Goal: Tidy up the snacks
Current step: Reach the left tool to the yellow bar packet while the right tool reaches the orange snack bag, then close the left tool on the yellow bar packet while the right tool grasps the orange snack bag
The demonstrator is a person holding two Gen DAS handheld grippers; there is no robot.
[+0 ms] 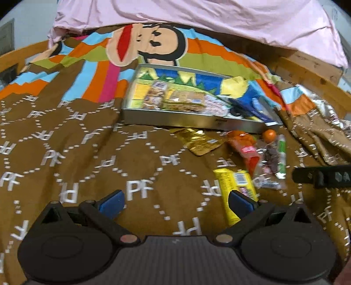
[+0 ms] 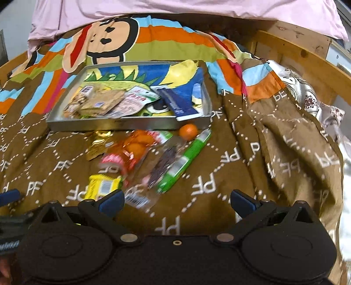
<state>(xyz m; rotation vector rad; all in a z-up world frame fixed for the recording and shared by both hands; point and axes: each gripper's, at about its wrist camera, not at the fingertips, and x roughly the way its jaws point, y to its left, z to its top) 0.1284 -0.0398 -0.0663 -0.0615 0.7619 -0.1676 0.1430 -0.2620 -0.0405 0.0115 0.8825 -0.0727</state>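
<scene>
A metal tray [image 1: 188, 122] [image 2: 114, 126] lies on the bed and holds several snack packets and a blue box [image 2: 178, 104]. In front of it lie loose snacks: a gold packet [image 1: 199, 142] [image 2: 97, 143], a bag of oranges [image 1: 245, 146] [image 2: 129, 153], a single orange [image 1: 269, 134] [image 2: 188, 130], a clear packet with dark snacks [image 1: 272, 162] [image 2: 162, 166], a green packet [image 2: 186, 160] and a yellow packet [image 1: 234, 193] [image 2: 103, 186]. My left gripper [image 1: 175, 203] is open and empty, left of the yellow packet. My right gripper [image 2: 176, 201] is open and empty, near the loose pile.
A brown patterned bedspread [image 1: 87, 153] [image 2: 241, 175] with a colourful monkey print covers the bed. A pink pillow [image 1: 197, 19] [image 2: 175, 11] lies at the back. A wooden bed frame [image 2: 307, 50] runs along the right. The right gripper's finger [image 1: 322, 175] shows at the left wrist view's right edge.
</scene>
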